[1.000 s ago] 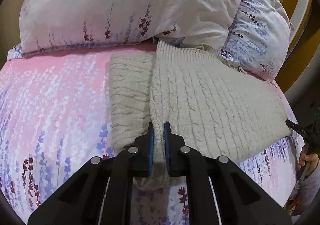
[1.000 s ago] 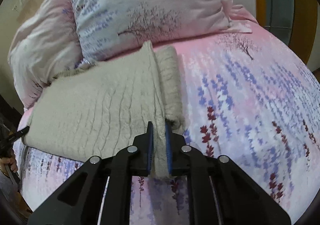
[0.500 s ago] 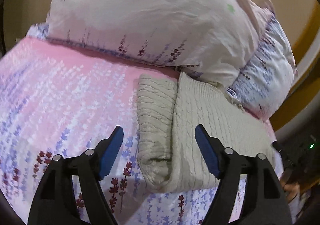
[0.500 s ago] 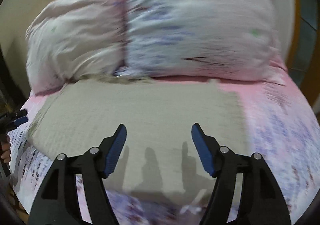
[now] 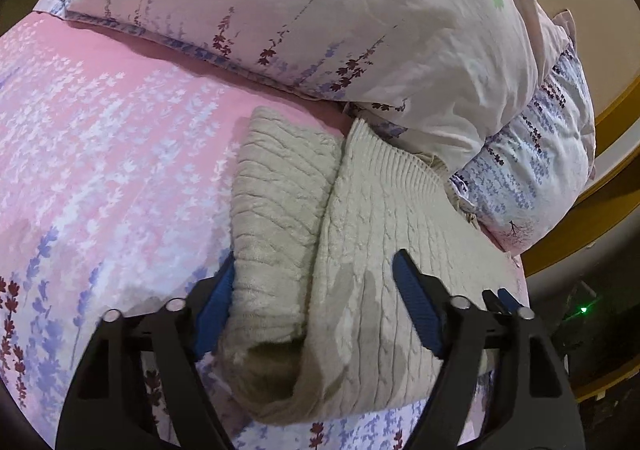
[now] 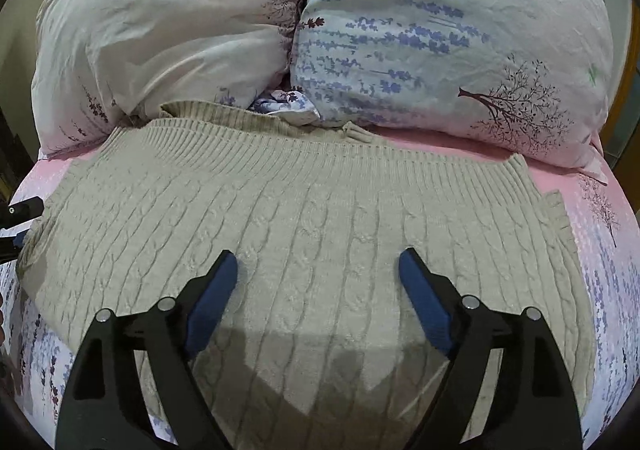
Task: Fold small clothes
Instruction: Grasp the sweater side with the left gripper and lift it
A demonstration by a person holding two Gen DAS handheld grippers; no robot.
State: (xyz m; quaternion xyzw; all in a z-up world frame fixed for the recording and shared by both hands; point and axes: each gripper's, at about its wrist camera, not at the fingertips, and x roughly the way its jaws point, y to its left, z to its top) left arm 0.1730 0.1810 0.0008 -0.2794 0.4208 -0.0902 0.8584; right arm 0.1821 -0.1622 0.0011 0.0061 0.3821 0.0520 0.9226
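A beige cable-knit sweater [image 6: 320, 218] lies folded on the bed, its ribbed hem toward the pillows. In the left wrist view the sweater [image 5: 380, 234] shows a folded sleeve layer [image 5: 276, 218] along its left side. My left gripper [image 5: 316, 290] is open, its jaws standing either side of the near folded edge, holding nothing. My right gripper [image 6: 318, 282] is open just above the middle of the sweater, holding nothing.
Two large floral pillows [image 6: 440, 30] [image 6: 160, 30] lie behind the sweater. The pink floral bedsheet [image 5: 100, 154] spreads to the left. The other gripper's tip [image 6: 24, 210] shows at the left edge of the right wrist view. A yellow-brown frame [image 5: 600, 210] borders the bed.
Both grippers were shut on the sweater's edge a second ago. Both have opened and let go. The right gripper has swung round over the sweater's middle; the left has pulled back slightly.
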